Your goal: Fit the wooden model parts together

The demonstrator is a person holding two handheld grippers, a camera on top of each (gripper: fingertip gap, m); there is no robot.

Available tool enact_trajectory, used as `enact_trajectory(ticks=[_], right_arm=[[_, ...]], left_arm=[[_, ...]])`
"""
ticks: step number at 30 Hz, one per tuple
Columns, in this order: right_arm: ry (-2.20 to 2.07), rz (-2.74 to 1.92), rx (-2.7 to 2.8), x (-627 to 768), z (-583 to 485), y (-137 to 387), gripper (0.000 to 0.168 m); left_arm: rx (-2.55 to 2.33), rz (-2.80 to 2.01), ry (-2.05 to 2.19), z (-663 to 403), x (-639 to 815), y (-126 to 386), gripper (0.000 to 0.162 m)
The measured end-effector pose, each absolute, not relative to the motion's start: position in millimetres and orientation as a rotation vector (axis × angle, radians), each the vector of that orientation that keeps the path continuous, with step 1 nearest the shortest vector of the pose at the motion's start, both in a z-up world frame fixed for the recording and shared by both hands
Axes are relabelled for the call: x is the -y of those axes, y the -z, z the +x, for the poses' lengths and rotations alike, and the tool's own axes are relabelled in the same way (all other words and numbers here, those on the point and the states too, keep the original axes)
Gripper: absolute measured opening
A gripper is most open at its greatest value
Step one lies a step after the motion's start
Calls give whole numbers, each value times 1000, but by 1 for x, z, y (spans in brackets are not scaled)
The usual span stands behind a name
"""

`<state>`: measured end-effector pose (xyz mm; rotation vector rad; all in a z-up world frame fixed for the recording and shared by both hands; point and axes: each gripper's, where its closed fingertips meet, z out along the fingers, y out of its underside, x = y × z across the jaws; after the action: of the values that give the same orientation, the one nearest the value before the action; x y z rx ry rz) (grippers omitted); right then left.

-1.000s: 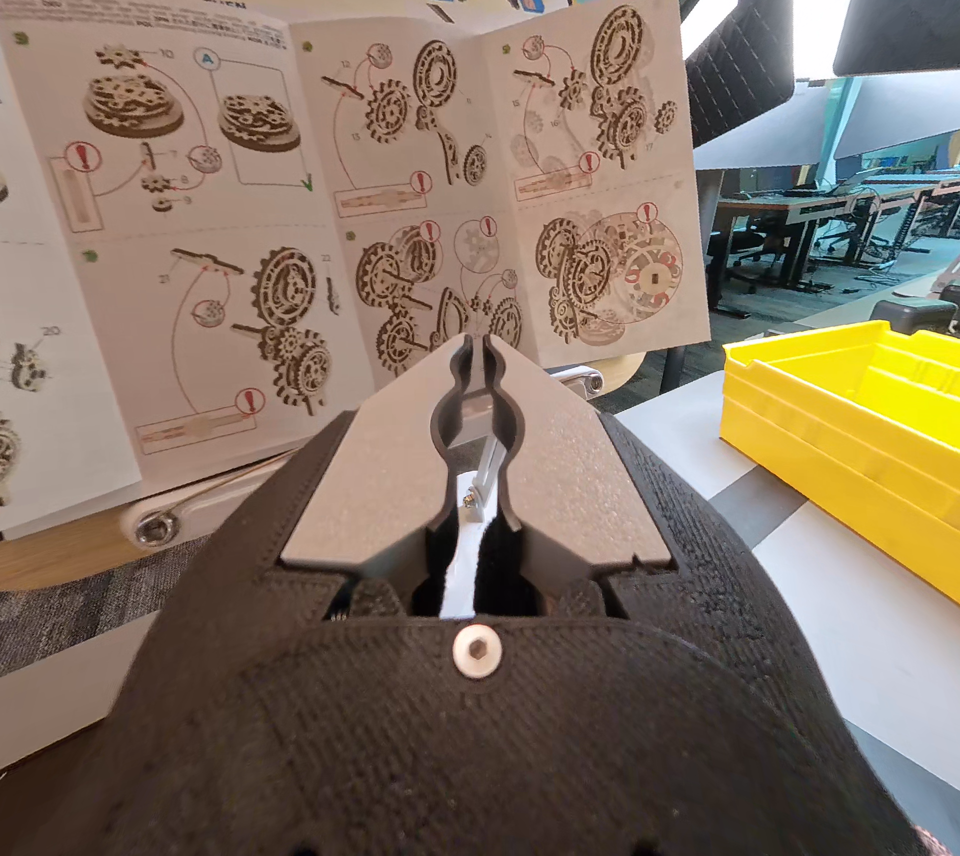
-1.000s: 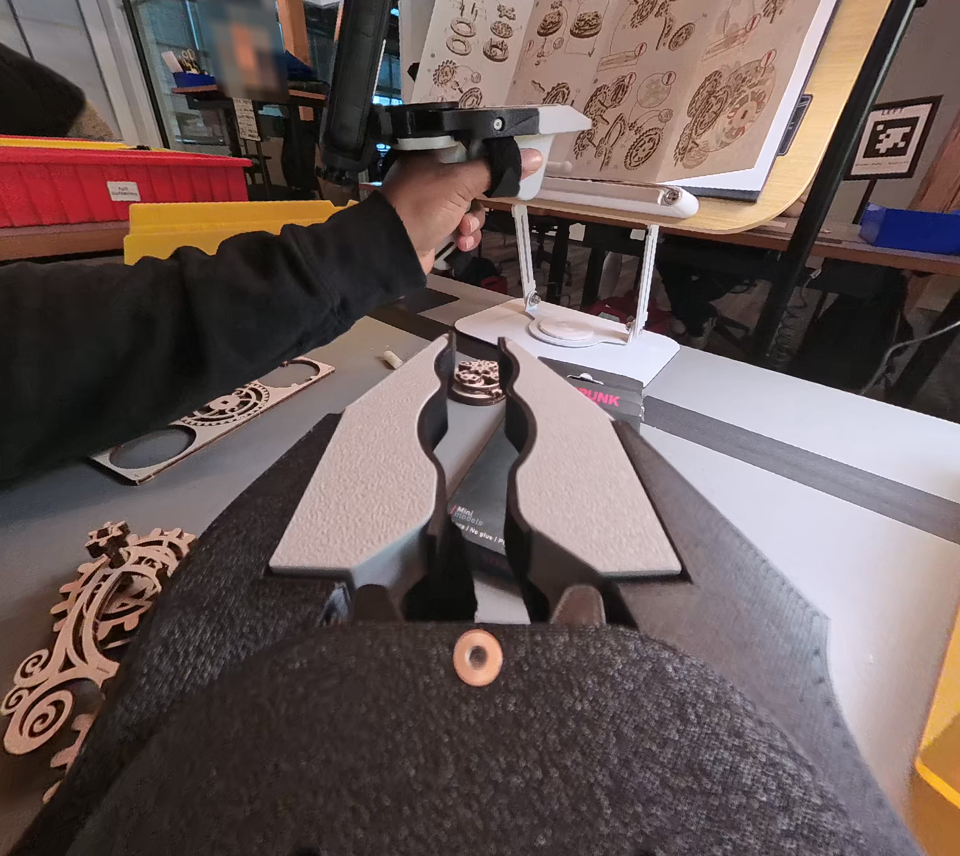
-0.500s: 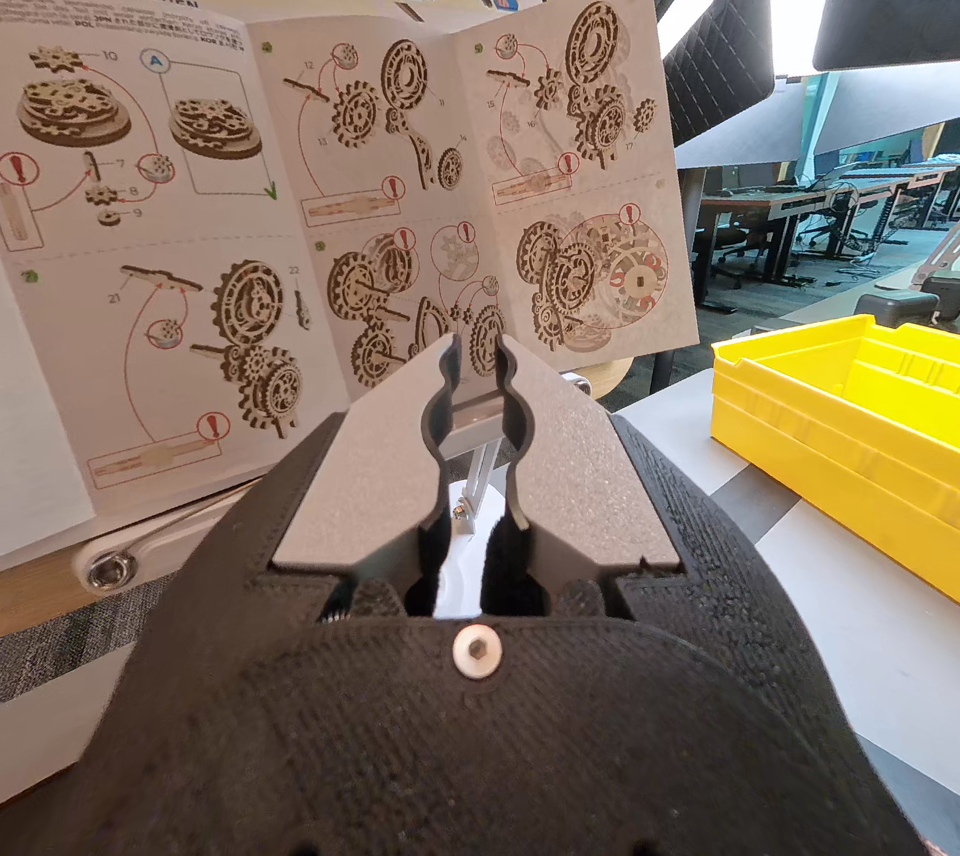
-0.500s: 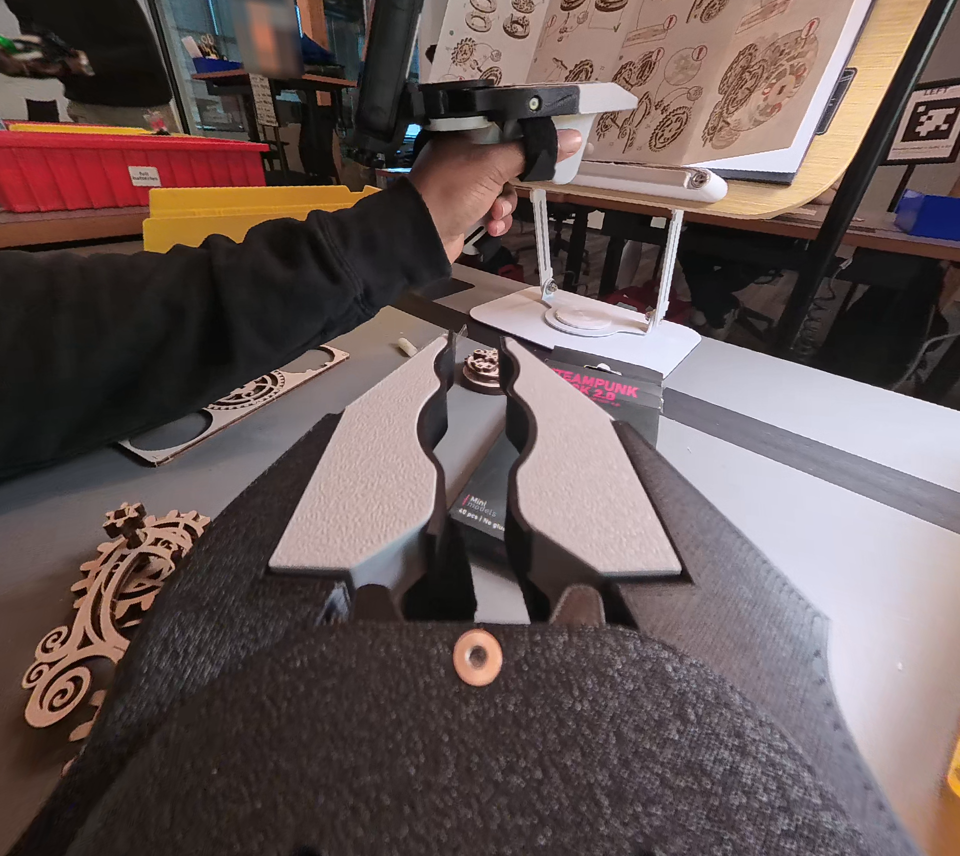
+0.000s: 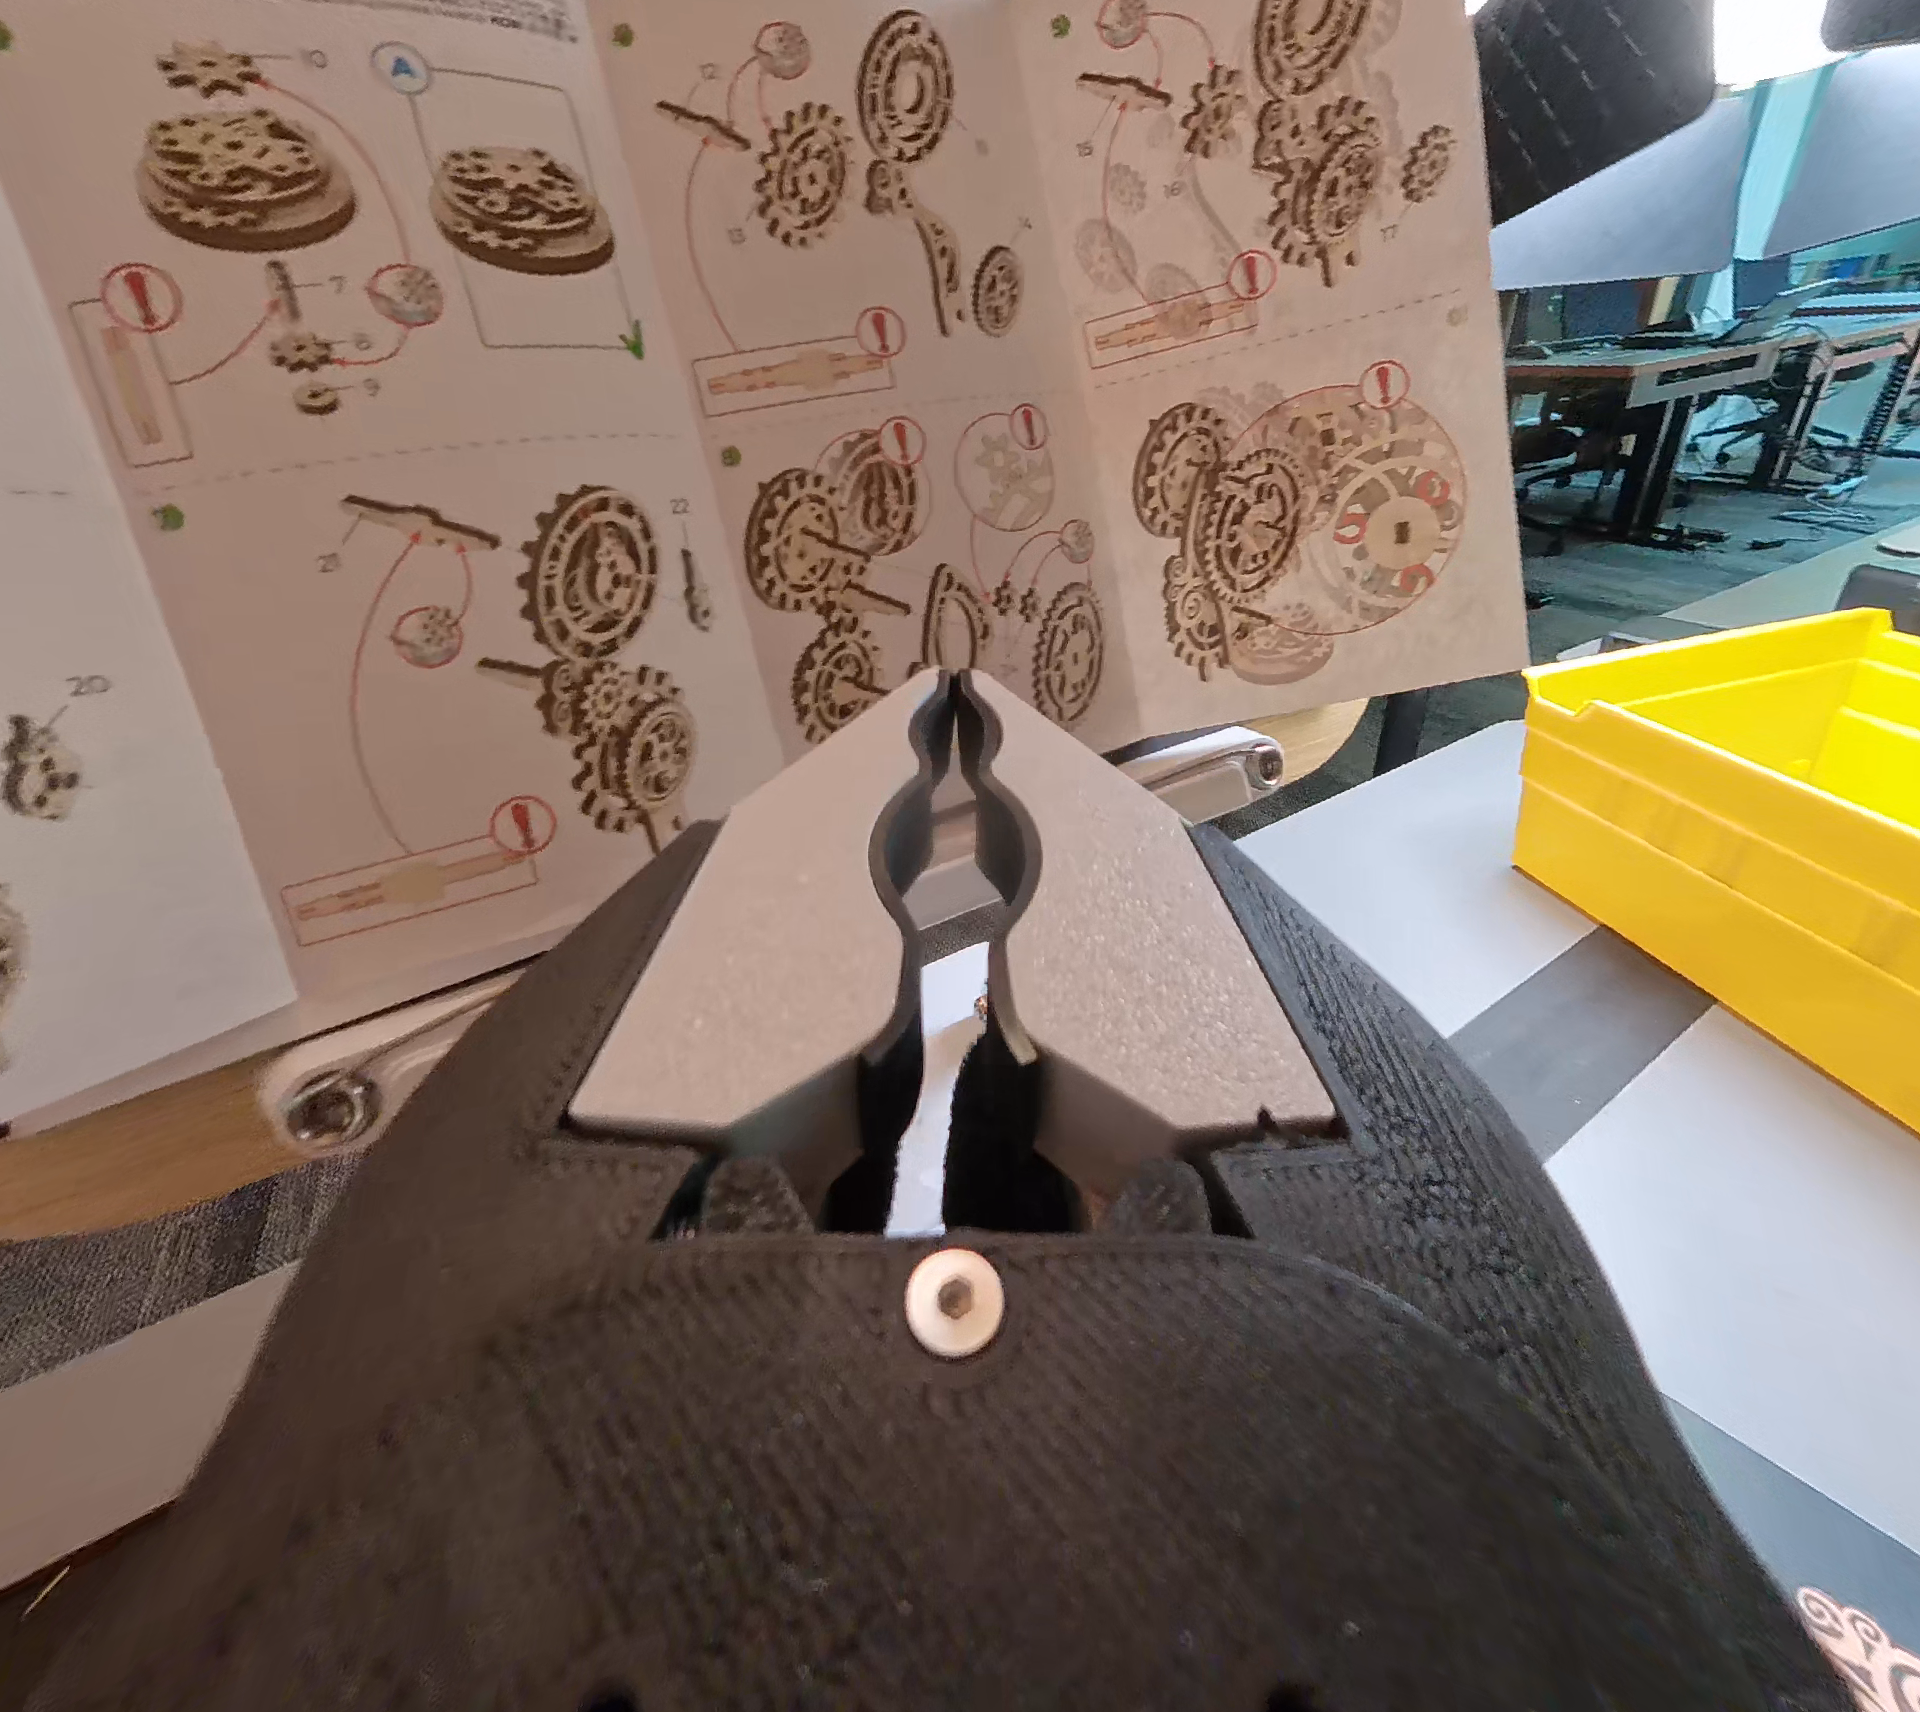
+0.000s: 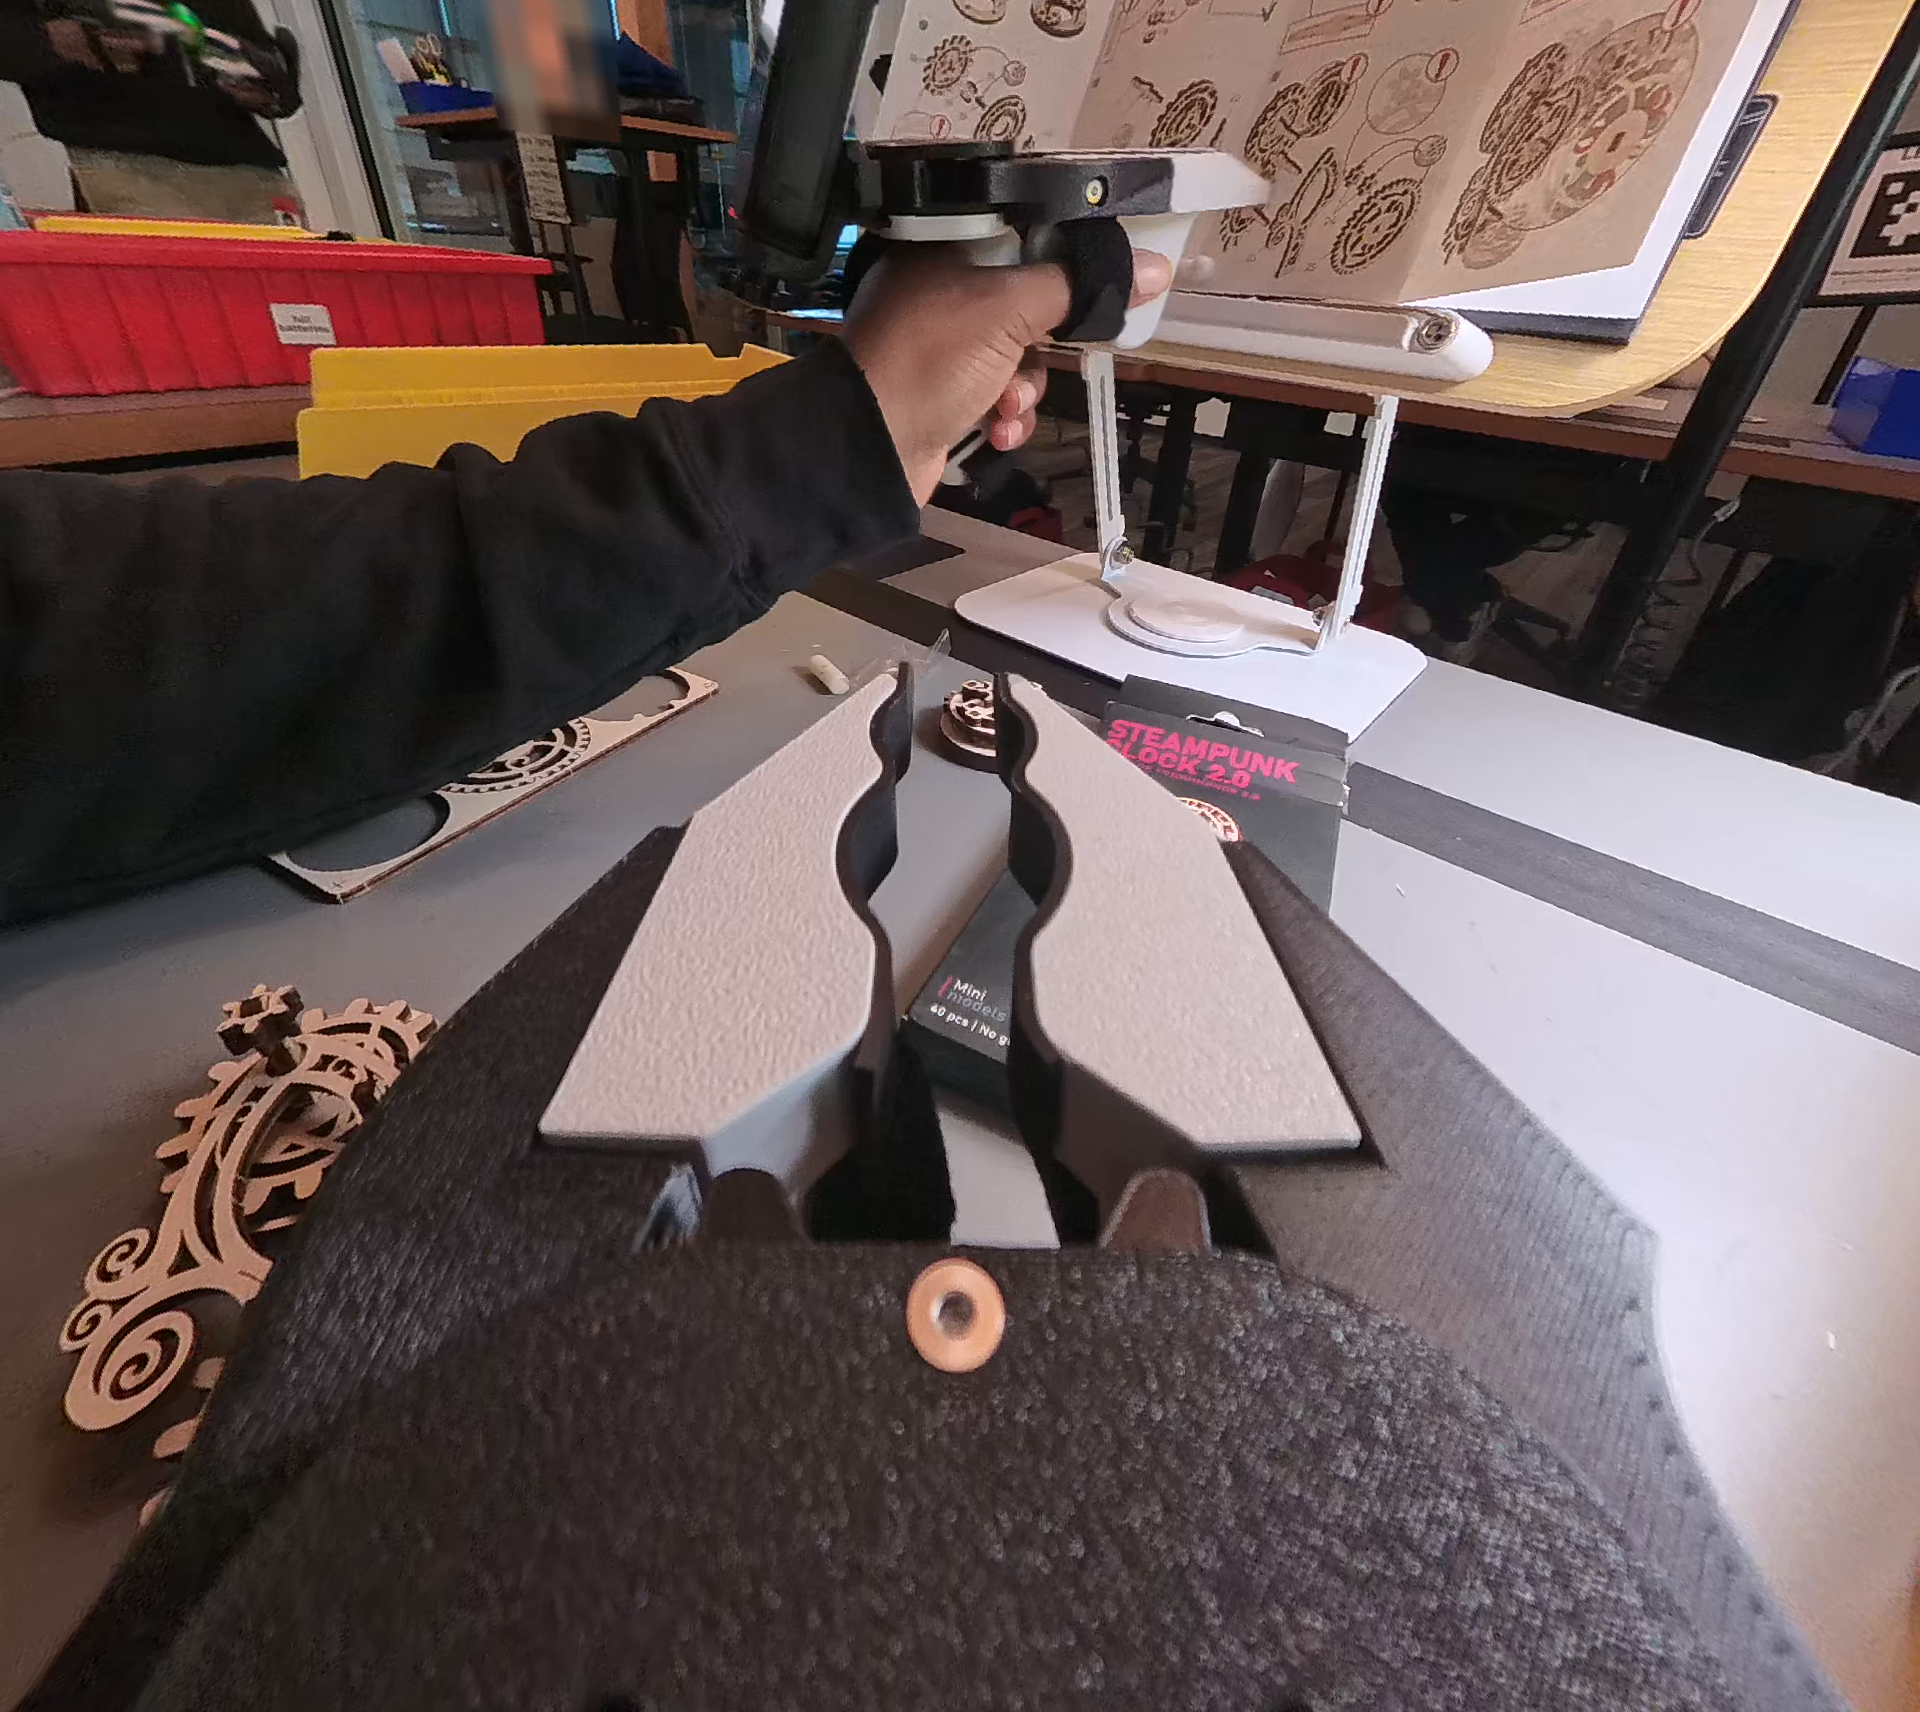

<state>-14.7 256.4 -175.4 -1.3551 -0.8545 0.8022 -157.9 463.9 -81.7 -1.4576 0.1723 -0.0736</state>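
My left gripper is shut and empty, raised in front of the folded instruction sheet on its stand. In the right wrist view a hand holds it up at the sheet. My right gripper is open and empty, low over the grey table. A small round wooden gear stack lies on the table just beyond its fingertips. An ornate wooden scrollwork part lies at the left. A wooden sheet with cut-out holes lies under the sleeve.
A black model box lies right of the gear stack, before the white stand base. A small white peg lies near it. A yellow bin sits at the left gripper's right. A red bin stands behind. The grippers' ends are close to 25 cm from one another.
My left gripper opened a little half a second ago and is shut again, still at the instruction sheet. My right gripper stayed open and drew back slightly from the gear stack.
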Motion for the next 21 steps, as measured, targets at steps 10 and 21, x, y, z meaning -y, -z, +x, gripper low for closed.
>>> enact_trajectory(ticks=[10,21], right_arm=[[-803,-1360,873,-254,-17,177,14],[-804,-1360,887,-252,-19,179,14]], left_arm=[[-105,-1470,45,-180,-463,80,0],[-80,-1446,63,-192,-460,71,0]])
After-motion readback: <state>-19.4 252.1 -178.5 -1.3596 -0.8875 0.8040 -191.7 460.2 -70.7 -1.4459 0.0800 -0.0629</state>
